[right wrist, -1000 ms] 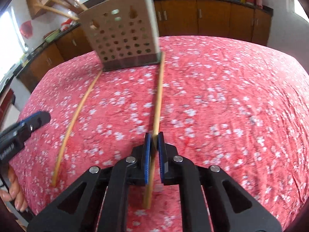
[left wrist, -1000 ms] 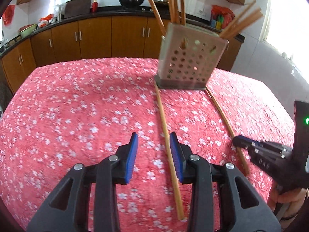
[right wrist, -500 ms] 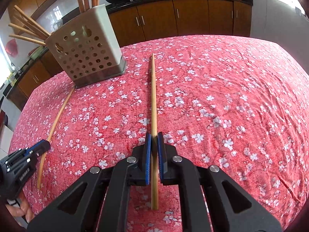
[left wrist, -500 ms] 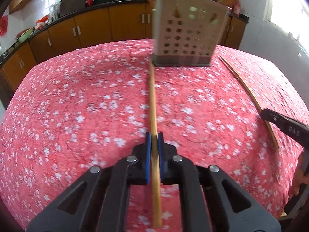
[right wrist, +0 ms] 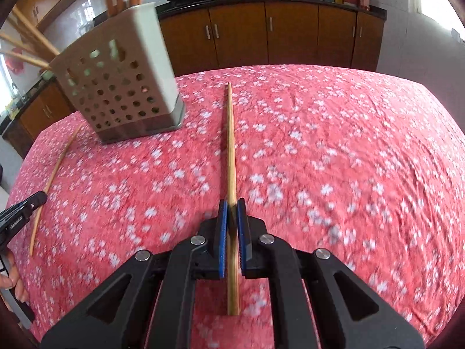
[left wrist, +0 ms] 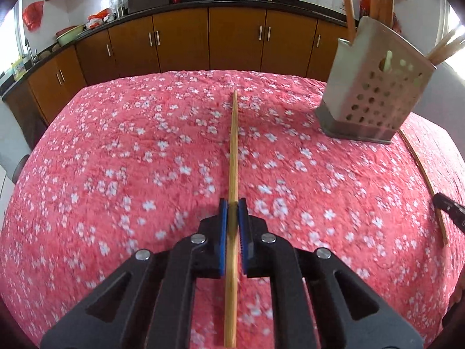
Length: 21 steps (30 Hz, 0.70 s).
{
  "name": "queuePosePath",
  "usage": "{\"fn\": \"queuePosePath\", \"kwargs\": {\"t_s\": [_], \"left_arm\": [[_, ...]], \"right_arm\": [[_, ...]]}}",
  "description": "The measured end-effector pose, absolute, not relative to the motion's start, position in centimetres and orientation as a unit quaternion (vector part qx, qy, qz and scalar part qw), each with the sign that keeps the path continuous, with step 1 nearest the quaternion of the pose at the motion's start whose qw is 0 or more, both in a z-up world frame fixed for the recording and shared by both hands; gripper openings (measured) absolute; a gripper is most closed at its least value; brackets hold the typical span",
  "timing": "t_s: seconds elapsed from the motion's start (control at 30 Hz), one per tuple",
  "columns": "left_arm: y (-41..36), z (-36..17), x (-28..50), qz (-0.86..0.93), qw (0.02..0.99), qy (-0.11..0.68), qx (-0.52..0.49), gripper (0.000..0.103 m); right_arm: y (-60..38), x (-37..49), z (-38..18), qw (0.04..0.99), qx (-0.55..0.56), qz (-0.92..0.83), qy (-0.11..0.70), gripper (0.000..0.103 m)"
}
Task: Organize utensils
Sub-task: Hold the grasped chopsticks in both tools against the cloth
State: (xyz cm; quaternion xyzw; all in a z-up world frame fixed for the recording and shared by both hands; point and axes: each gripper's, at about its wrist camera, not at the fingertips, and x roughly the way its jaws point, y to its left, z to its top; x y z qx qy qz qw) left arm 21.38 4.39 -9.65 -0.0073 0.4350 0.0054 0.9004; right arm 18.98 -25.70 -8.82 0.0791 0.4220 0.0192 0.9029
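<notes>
In the left wrist view my left gripper (left wrist: 232, 205) is shut on a bamboo chopstick (left wrist: 233, 145) that points straight ahead over the red floral cloth. My right gripper (right wrist: 231, 206) is shut the same way on a second chopstick (right wrist: 230, 142). A perforated beige utensil holder (left wrist: 375, 87), with several chopsticks standing in it, stands at the far right of the left view and as the holder (right wrist: 122, 87) at the far left of the right view. Each view shows the other gripper's tip at its edge, on its own chopstick (left wrist: 423, 174) (right wrist: 53, 174).
The red floral tablecloth (left wrist: 130, 160) covers the whole table. Brown kitchen cabinets (left wrist: 180, 43) with a dark counter, woks and clutter run behind it. A person's fingers (right wrist: 13, 279) show at the lower left edge of the right view.
My left gripper went from open beside the chopstick to shut on it. Both grippers then swung with their chopsticks, so the holder slid from centre toward the edge of each view.
</notes>
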Motion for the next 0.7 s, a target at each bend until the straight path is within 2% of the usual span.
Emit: {"fn": "queuePosePath", "kwargs": {"t_s": [0.7], "left_arm": [[6.1, -9.4, 21.5, -0.006, 0.900, 0.433, -0.037, 0.011]], "right_arm": [[-25.2, 20.0, -9.0, 0.909, 0.068, 0.015, 0.412, 0.009]]}}
